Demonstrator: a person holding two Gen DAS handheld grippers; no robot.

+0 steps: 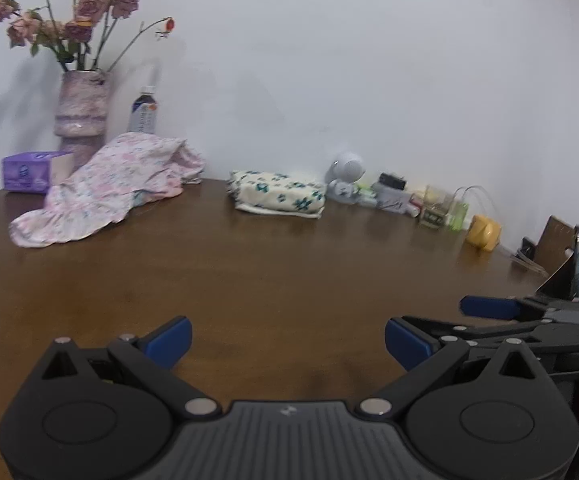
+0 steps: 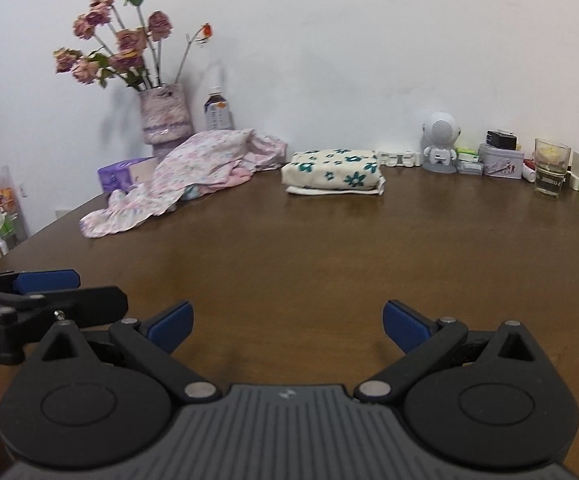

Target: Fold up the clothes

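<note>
A brown wooden table fills both views. Both grippers, the left gripper and right gripper, hover side by side above its near edge, fingers spread wide, holding nothing. Across the table, a crumpled pink floral garment awaits folding beside a vase. A folded flowered cloth lies just right of it, likely finished.

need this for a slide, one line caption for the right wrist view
Open right hand-held gripper above a wooden table, facing an unfolded pink floral garment and a folded flowered cloth.
</note>
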